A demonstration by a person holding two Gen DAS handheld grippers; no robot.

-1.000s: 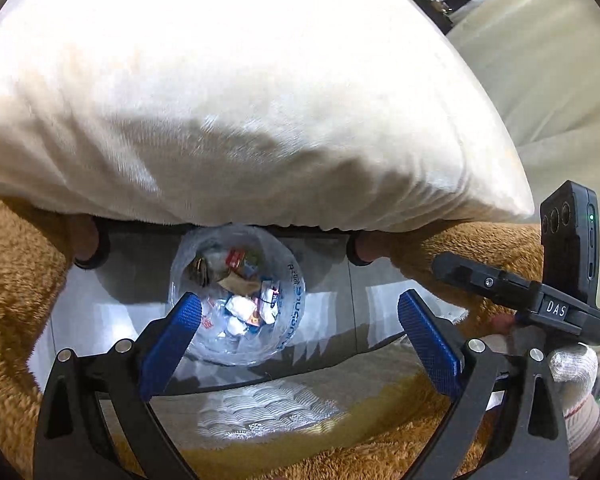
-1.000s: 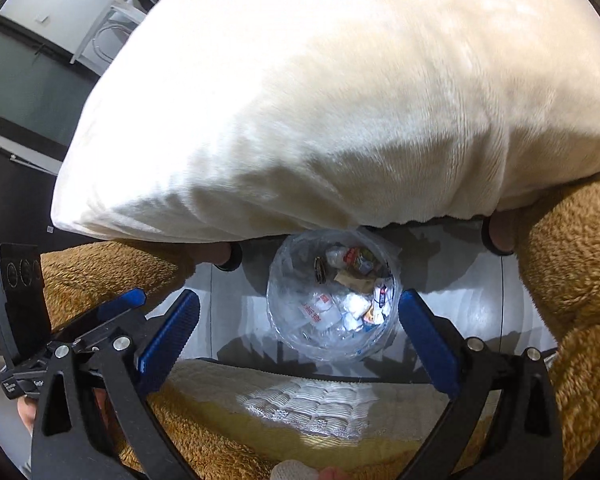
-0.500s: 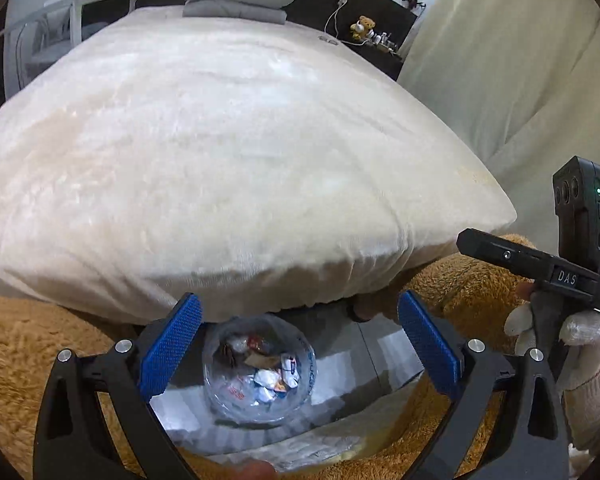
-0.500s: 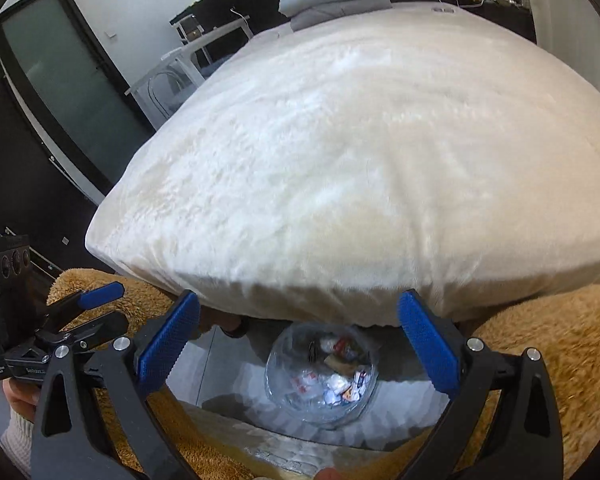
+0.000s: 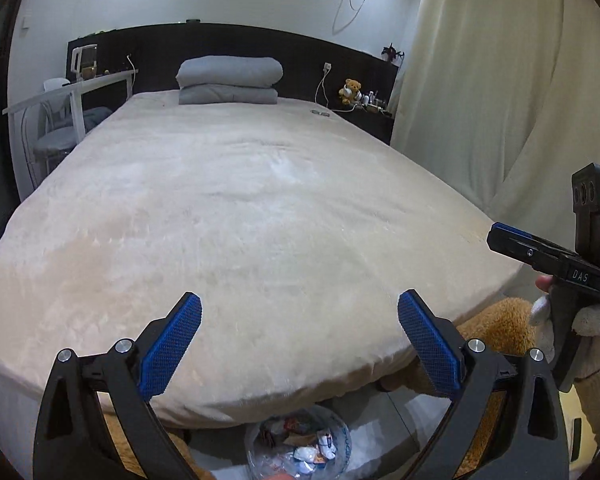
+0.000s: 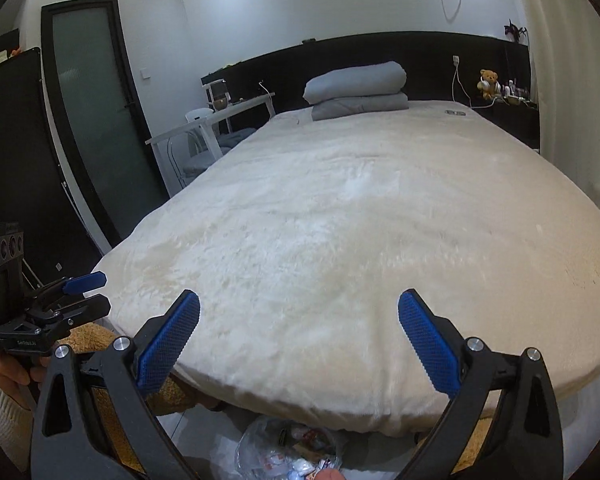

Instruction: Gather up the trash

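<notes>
1. The trash sits in a clear plastic bag (image 5: 298, 446) on the floor at the foot of the bed (image 5: 236, 216), partly tucked under the overhang of the cream cover; wrappers and small packets show through its wall
2. From the left hand-held gripper (image 5: 298, 350) the bag lies below and slightly ahead, close to the centre line between the fingers; in the right wrist view it shows at the bottom edge (image 6: 288, 454), again low and a little left of centre
3. The bag looks roundish, so I can read no clear long axis; its open mouth seems to face upward
4. Both grippers hover over the bed's end and neither is plainly nearer; judging by how centred the bag is, the left one has the straighter drop
5. The left hand-held gripper is spread wide, blue pads (image 5: 170, 346) well apart, holding and touching nothing
6. The right hand-held gripper (image 6: 298, 350) is likewise spread wide and empty, clear of the cover
7. No loose trash shows on the bed, apart from a small flat item near the headboard, too small to identify
</notes>
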